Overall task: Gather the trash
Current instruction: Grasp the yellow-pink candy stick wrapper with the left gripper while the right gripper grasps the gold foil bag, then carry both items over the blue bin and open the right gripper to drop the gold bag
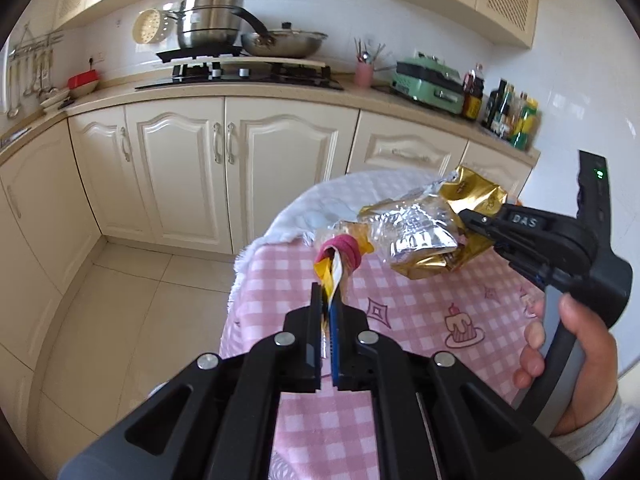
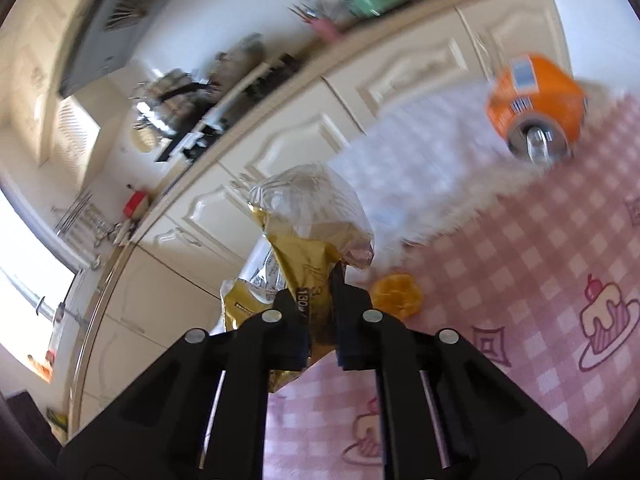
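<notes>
My left gripper [image 1: 328, 292] is shut on a small yellow and pink wrapper [image 1: 340, 258] and holds it above the pink checked tablecloth [image 1: 420, 304]. My right gripper [image 2: 320, 276] is shut on a crumpled gold and silver snack bag [image 2: 308, 236]; it shows from the side in the left wrist view [image 1: 470, 222], holding the bag [image 1: 428, 220] above the table. A crushed orange can [image 2: 536, 104] lies on the cloth at the far right. A small orange scrap [image 2: 396, 294] lies on the cloth beside my right fingers.
Cream kitchen cabinets [image 1: 200, 160] and a worktop with a hob, pots [image 1: 212, 24], a green appliance [image 1: 432, 80] and bottles [image 1: 508, 112] stand behind the table. A white cloth [image 1: 332, 204] covers the table's far end. Tiled floor [image 1: 132, 300] lies to the left.
</notes>
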### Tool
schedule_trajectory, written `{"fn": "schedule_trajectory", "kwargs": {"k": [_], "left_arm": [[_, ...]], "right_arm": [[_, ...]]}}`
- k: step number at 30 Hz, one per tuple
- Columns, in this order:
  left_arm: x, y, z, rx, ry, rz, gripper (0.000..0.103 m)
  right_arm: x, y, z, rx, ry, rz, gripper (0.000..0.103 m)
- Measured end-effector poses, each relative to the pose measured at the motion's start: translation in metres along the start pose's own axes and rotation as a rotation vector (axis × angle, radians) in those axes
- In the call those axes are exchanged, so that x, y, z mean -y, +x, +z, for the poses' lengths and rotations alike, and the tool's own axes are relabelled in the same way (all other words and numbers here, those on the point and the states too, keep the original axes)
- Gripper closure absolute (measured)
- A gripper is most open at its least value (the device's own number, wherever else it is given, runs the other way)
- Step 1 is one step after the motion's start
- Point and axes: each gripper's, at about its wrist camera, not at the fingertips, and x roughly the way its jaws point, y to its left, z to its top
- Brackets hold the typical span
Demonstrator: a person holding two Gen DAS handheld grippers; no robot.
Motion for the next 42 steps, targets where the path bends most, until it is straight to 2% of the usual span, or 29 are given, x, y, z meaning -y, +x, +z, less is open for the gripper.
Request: {"fn": "schedule_trajectory", "kwargs": {"k": [4, 8, 14, 21, 25, 30, 35, 39, 41, 42], "left_arm": [[-0.016, -0.024, -0.003, 0.035, -0.031, 0.016, 0.1], [-0.041, -0.052, -0.009, 0.064, -0.064, 0.049, 0.1], [-0.103, -0.085, -0.034, 0.067, -0.148, 0.13, 0.1], [-0.188, -0.095, -0.081, -0.011, -0.268, 0.225, 0.1], [-0.229, -0.084, -0.111, -0.075, -0.327, 0.259, 0.1], [-0.271, -0.059, -0.144, -0.152, -0.399, 0.279, 0.1], [-0.3, -0.024, -0.17, -0.233, -0.436, 0.28, 0.1], [-0.315, 0.001, -0.184, -0.284, -0.457, 0.278, 0.1], [-0.32, 0.012, -0.19, -0.305, -0.465, 0.274, 0.1], [-0.32, 0.016, -0.192, -0.312, -0.469, 0.271, 0.1]], "right_arm": [[-0.042, -0.023, -0.011, 0.047, -0.133, 0.032, 0.095], [-0.089, -0.032, -0.036, 0.039, -0.265, 0.068, 0.095], [-0.155, -0.014, -0.098, -0.063, -0.403, 0.136, 0.095], [-0.208, 0.028, -0.185, -0.203, -0.539, 0.156, 0.095], [-0.218, 0.061, -0.231, -0.296, -0.596, 0.141, 0.095], [-0.21, 0.114, -0.286, -0.421, -0.634, 0.087, 0.095], [-0.195, 0.169, -0.325, -0.541, -0.627, 0.028, 0.094], [-0.182, 0.206, -0.344, -0.621, -0.598, -0.002, 0.093], [-0.18, 0.218, -0.353, -0.646, -0.593, -0.011, 0.085], [-0.179, 0.223, -0.354, -0.652, -0.59, -0.011, 0.077]]}}
